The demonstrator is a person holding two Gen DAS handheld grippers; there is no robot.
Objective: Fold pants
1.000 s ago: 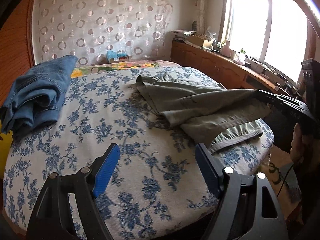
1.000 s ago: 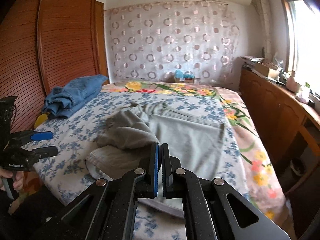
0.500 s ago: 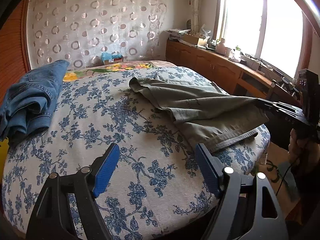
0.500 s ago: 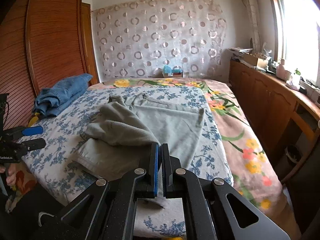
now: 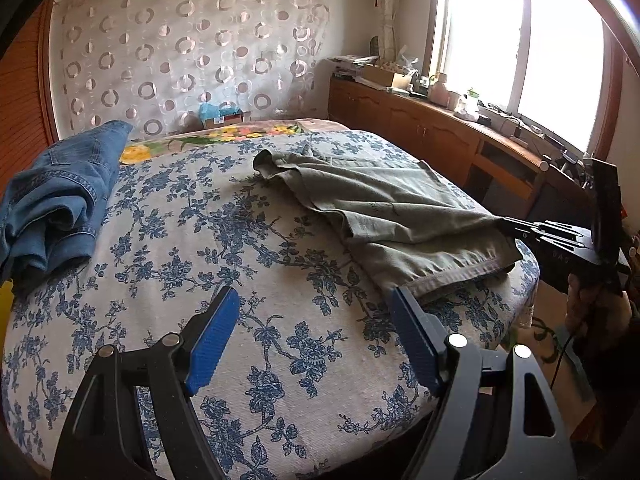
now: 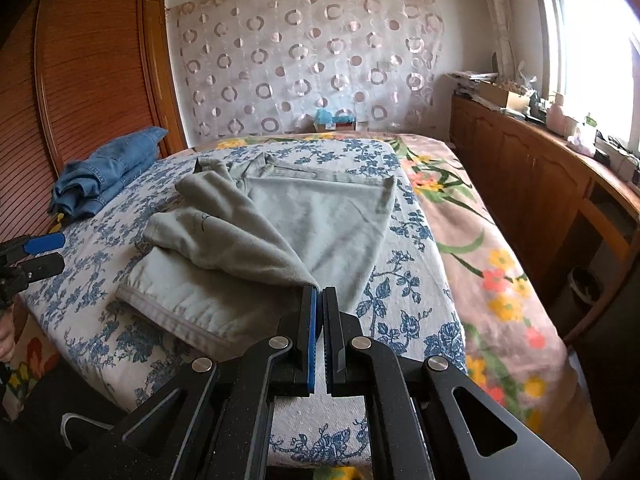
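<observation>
Grey-green pants (image 5: 392, 208) lie on the bed's blue-flowered cover (image 5: 224, 240), waistband toward the far end, one leg doubled over the other. My right gripper (image 6: 320, 300) is shut on the hem corner of the upper pant leg (image 6: 256, 252) and holds it stretched toward the bed's near edge; it shows in the left wrist view (image 5: 520, 226) too. My left gripper (image 5: 312, 332) is open and empty, above the cover, left of the pants' lower hem. It also shows at the left edge of the right wrist view (image 6: 40, 254).
Folded blue jeans (image 5: 56, 196) lie at the bed's left side by the wooden wardrobe (image 6: 80, 80). A wooden cabinet (image 6: 540, 184) with clutter runs under the window on the right. A flowered blanket (image 6: 480, 260) covers the bed's right side.
My right gripper has drawn the upper pant leg back toward the bed's near edge, stretching it out. My left gripper has stayed open and pulled back a little.
</observation>
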